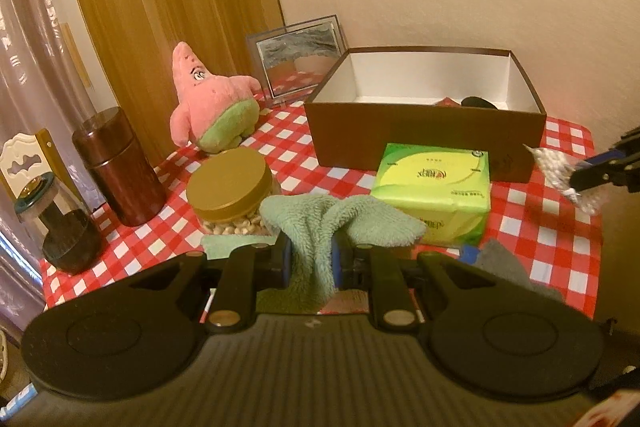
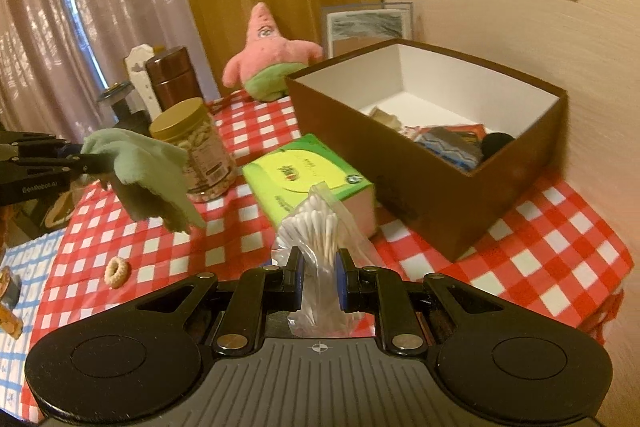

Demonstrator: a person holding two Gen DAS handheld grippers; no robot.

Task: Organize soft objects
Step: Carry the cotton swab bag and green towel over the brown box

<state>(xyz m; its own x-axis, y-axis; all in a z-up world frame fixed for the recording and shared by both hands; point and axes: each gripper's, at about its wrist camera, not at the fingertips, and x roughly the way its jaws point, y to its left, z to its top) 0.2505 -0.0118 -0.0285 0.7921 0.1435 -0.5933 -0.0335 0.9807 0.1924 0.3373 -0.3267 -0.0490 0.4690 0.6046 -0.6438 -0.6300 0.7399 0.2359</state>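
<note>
My left gripper [image 1: 311, 259] is shut on a pale green fluffy cloth [image 1: 340, 223], held above the checked table; the cloth also shows in the right wrist view [image 2: 148, 171]. My right gripper [image 2: 319, 281] is shut on a clear bag of cotton swabs [image 2: 316, 227], which also shows in the left wrist view [image 1: 560, 173]. An open brown box [image 2: 424, 167] with a white inside stands ahead and holds several items. A pink starfish plush [image 1: 212, 99] sits at the back left. A green tissue pack [image 1: 436, 187] lies in front of the box.
A gold-lidded jar of nuts [image 1: 230, 187], a dark brown canister [image 1: 118, 167] and a dark glass jar [image 1: 68, 227] stand on the left. A framed picture [image 1: 298, 55] leans on the wall. A grey cloth [image 1: 504, 263] lies near the front. A small ring [image 2: 117, 270] lies on the tablecloth.
</note>
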